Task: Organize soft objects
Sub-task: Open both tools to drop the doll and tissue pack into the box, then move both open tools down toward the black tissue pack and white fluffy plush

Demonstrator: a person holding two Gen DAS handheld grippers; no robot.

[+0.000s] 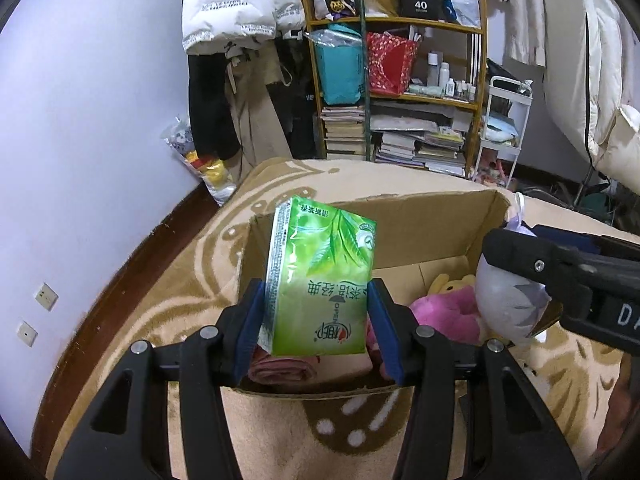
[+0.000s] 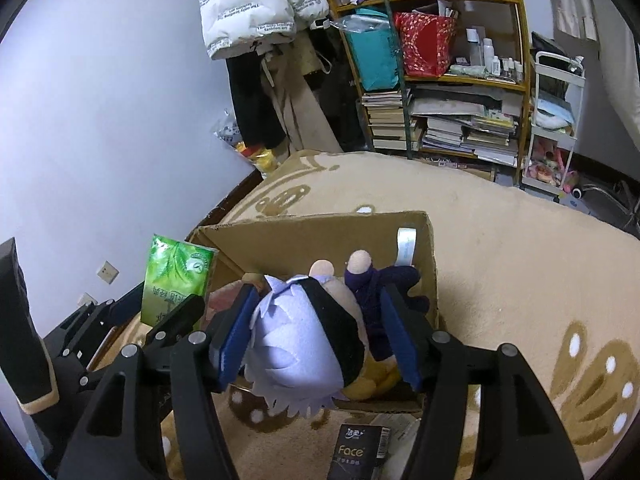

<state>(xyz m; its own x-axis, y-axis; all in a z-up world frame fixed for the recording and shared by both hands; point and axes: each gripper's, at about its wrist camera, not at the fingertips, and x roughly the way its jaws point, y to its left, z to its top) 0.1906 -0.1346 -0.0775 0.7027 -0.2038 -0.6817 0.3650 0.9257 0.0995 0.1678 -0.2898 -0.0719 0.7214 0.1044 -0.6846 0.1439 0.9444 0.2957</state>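
Observation:
A green tissue pack (image 1: 320, 280) stands upright between the blue pads of my left gripper (image 1: 316, 286), which is shut on its lower half. It hangs over the near left part of an open cardboard box (image 1: 420, 216). My right gripper (image 2: 320, 292) is shut on a plush doll (image 2: 304, 352) with lavender hair, a black band and dark purple clothes, held over the box's near right side (image 2: 304, 240). The doll (image 1: 508, 300) also shows at the right of the left wrist view. Inside the box lie a pink plush (image 1: 444, 312), a yellow plush (image 1: 444, 282) and a folded pink cloth (image 1: 280, 368).
The box sits on a beige patterned blanket (image 2: 500, 240). A black tissue pack marked Face (image 2: 352, 452) lies just before the box. Behind stand a book-filled shelf (image 1: 400, 120), hanging clothes (image 1: 240, 20) and a white cart (image 1: 504, 120). A wall runs along the left.

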